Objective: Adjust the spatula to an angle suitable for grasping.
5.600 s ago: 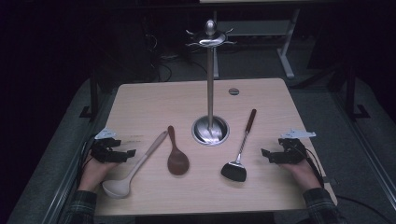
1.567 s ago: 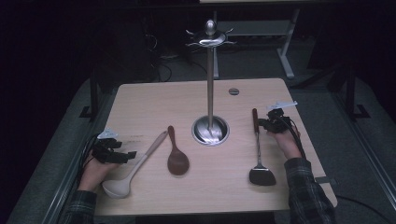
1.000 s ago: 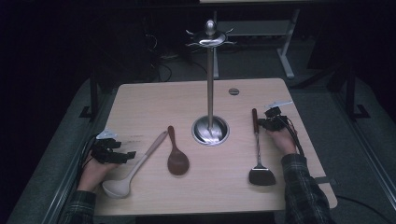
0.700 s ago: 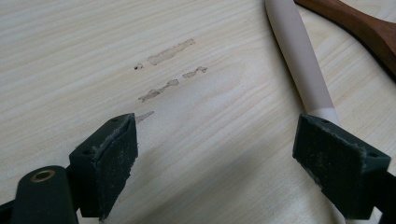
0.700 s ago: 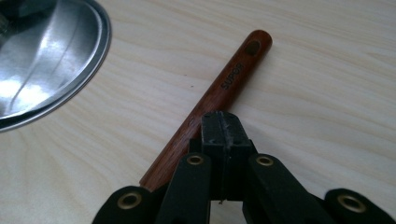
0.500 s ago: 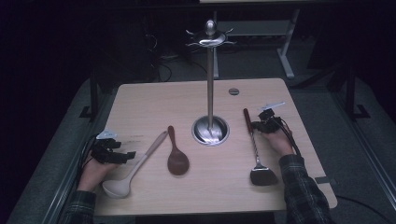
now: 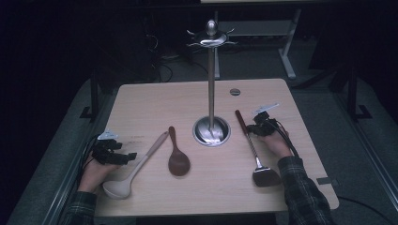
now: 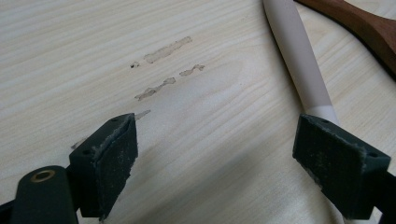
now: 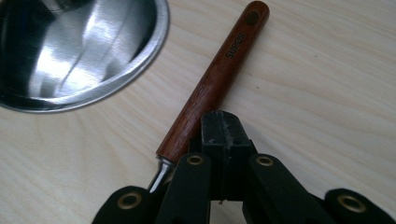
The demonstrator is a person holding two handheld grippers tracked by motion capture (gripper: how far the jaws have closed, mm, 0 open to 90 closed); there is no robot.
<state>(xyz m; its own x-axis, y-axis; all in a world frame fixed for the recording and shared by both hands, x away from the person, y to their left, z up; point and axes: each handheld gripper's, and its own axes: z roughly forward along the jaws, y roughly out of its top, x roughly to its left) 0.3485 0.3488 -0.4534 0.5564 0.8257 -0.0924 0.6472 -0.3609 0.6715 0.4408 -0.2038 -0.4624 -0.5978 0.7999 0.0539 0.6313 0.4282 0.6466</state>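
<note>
Three utensils are laid out on the table [image 7: 155,101] around a steel stand [image 7: 211,84], whose hooked crown is raised well above the surface, apparently so that each utensil can be hung by its handle. The spatula [image 7: 251,145] is placed to the right of the stand's base, its dark blade toward the person and its reddish wooden handle pointing away. The right gripper [image 7: 258,127] is set against that handle; in the right gripper view [image 9: 224,135] its jaws are seen pressed together with no gap, the handle [image 9: 215,81] lying just beside them and not between the pads, so the spatula appears to be nudged rather than clamped. A push of this kind is judged to serve for turning the handle to a better angle for a later grasp. The hole near the handle's end is visible in that view, and it is presumably what a hook of the stand is meant to pass through. The left gripper [image 7: 110,154] is rested at the table's left edge with its jaws spread wide, as the left gripper view [image 8: 224,154] shows, nothing being held between the pads [image 8: 116,163]. The pale ladle [image 7: 136,168] is lain just beside it, its handle [image 8: 299,65] running past the right pad, and a brown wooden spoon [image 7: 177,154] is set between ladle and stand.
</note>
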